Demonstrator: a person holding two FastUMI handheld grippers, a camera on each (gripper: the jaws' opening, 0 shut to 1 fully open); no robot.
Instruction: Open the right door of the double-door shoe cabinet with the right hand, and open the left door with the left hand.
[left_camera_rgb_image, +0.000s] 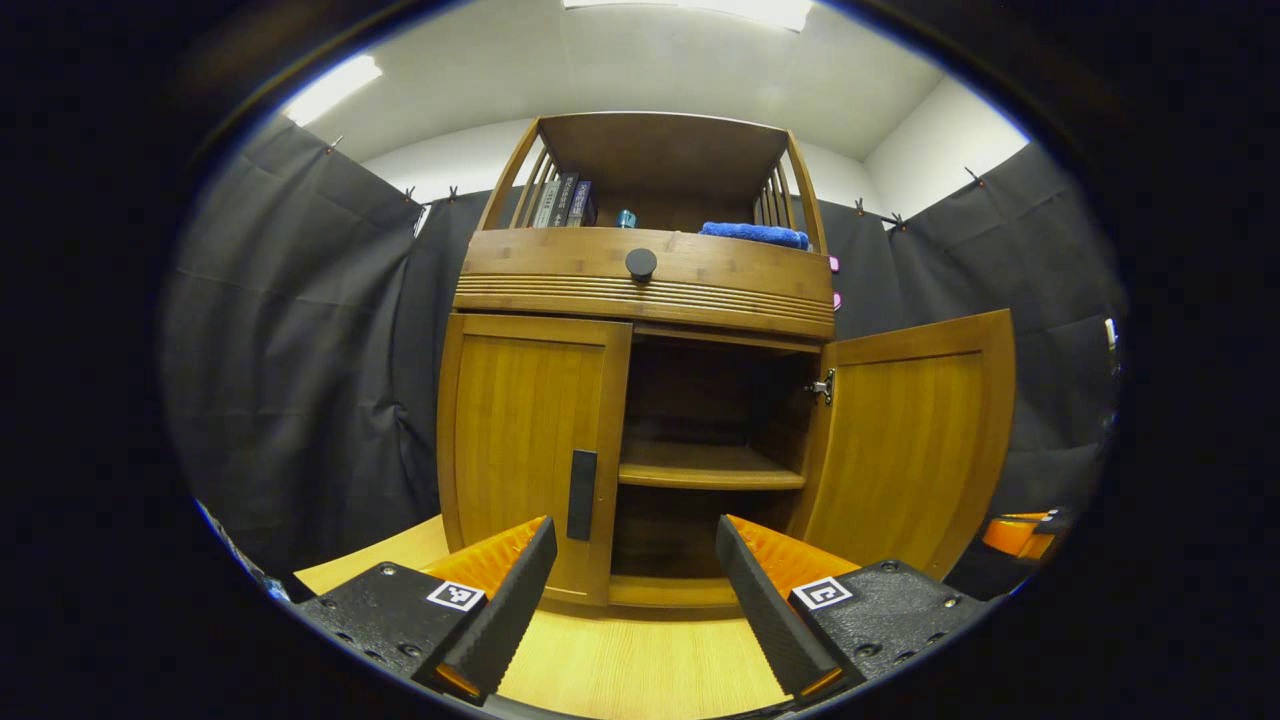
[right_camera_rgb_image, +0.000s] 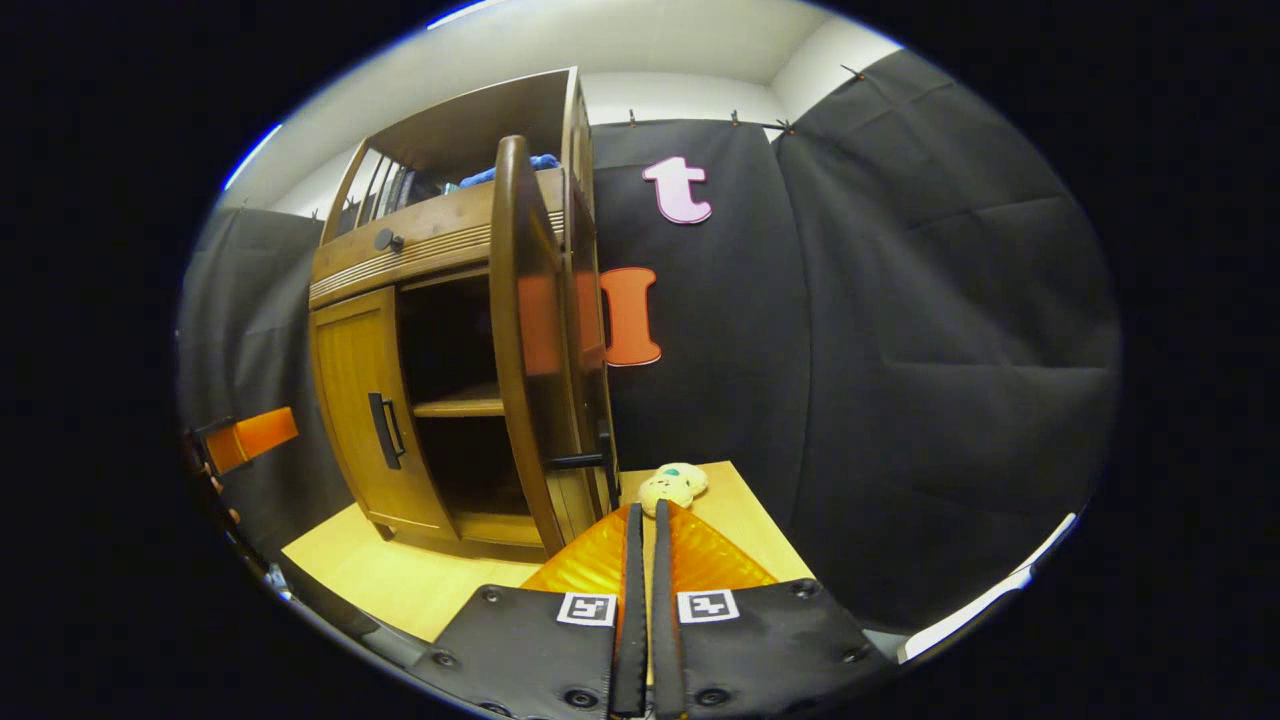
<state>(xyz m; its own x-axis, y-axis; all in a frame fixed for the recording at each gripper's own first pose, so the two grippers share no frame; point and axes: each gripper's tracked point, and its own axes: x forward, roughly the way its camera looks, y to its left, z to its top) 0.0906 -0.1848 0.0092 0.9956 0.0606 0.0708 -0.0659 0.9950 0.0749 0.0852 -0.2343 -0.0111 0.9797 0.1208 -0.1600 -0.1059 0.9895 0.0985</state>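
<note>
Shoe cabinet (left_camera_rgb_image: 640, 290) centred in the left gripper view, standing on a pale wooden surface (left_camera_rgb_image: 640, 670). Right door (left_camera_rgb_image: 910, 440) swung wide open, hinge (left_camera_rgb_image: 822, 386) visible at its inner edge; interior shelf (left_camera_rgb_image: 705, 465) exposed, lower compartment too dark to make out. Left door (left_camera_rgb_image: 525, 450) closed, its dark vertical handle (left_camera_rgb_image: 582, 494) near the meeting edge. Left gripper (left_camera_rgb_image: 635, 545) released, fingers spread wide, held short of the left door and touching nothing; handle seen just beside the near finger's tip, depth between them not resolvable. Drawer front above the doors with a round dark knob (left_camera_rgb_image: 641, 263). Open top shelf bearing books (left_camera_rgb_image: 562, 202), a small teal object (left_camera_rgb_image: 626, 218) of unclear kind, and a blue cloth (left_camera_rgb_image: 755, 234), partly cut off by the shelf rail.

In the right gripper view, cabinet seen obliquely, right door (right_camera_rgb_image: 530, 340) edge-on, its handle (right_camera_rgb_image: 580, 460) projecting toward the camera. Right gripper (right_camera_rgb_image: 645, 520) clenched, fingers pressed together with nothing between them, apart from the door handle. Small cream soft toy (right_camera_rgb_image: 675, 485) on the surface just beyond the fingertips, details blurred. Other gripper (right_camera_rgb_image: 250, 435) at the far left margin, largely cut off; the holding hand barely discernible.
</note>
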